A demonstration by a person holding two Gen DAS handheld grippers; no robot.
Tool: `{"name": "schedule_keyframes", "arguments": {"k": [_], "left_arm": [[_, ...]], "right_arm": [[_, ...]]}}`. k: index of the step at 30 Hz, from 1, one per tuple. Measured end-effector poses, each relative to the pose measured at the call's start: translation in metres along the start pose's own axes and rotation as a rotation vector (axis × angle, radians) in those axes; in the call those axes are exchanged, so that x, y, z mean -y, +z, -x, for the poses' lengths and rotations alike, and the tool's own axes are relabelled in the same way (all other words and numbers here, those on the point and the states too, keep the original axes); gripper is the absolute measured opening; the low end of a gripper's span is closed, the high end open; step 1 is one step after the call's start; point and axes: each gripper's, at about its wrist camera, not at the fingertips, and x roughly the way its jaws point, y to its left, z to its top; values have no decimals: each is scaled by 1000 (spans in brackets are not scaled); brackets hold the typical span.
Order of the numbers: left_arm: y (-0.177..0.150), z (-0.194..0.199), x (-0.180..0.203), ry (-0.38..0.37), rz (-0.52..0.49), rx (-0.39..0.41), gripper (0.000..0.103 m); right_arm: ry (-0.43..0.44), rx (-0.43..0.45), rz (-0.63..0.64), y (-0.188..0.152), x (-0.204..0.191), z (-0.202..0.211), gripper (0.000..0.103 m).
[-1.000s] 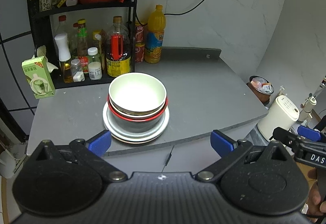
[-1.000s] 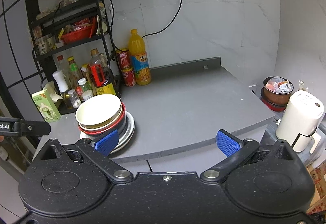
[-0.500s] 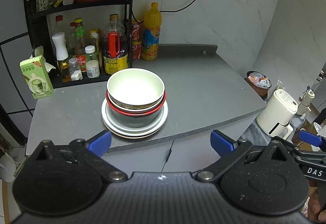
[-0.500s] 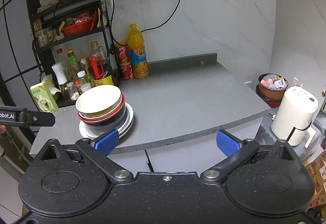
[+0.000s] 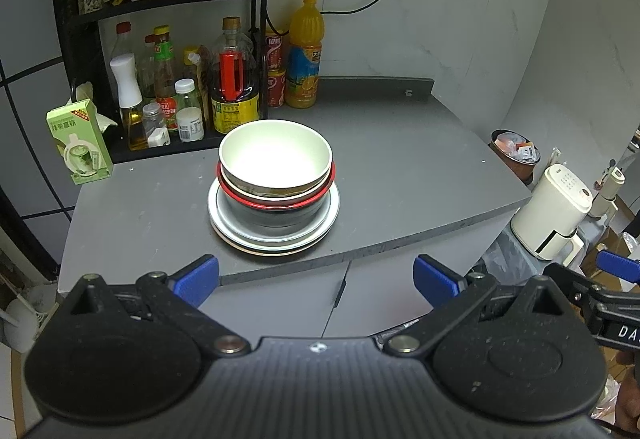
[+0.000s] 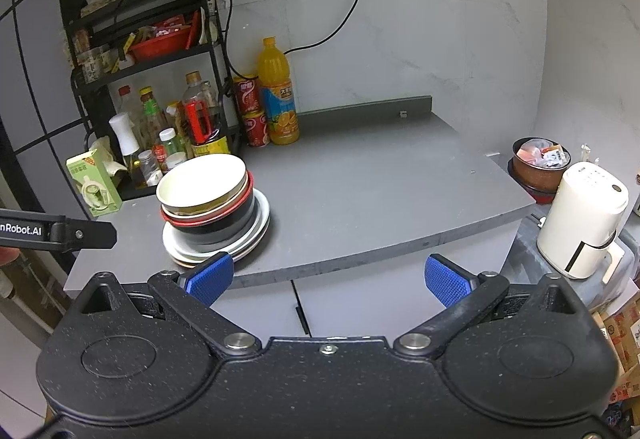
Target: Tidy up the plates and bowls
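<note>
Fingers (image 5: 196, 279) of both grippers spread wide, empty.

Dim overhead light — sharp, fisheye-warped edges

The grey countertop (image 5: 400, 175) carries a stack of plates (image 5: 274, 239) near its front edge, with nested bowls (image 5: 276, 167) sitting on top of them. Behind the stack, a black shelf rack (image 5: 160, 151) stands on the counter. Left of the stack is a green carton (image 5: 78, 141). Behind and right of it stands an orange juice bottle (image 5: 305, 55), beside red cans (image 5: 275, 79).
</note>
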Motion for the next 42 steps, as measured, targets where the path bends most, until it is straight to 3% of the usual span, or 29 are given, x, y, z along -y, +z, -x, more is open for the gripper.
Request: {"name": "schedule_keyframes", "arguments": {"k": [42], "left_arm": [[4, 1, 2, -4, -47, 2, 102]], "right_arm": [[4, -6, -47, 3, 2, 3, 103]]}}
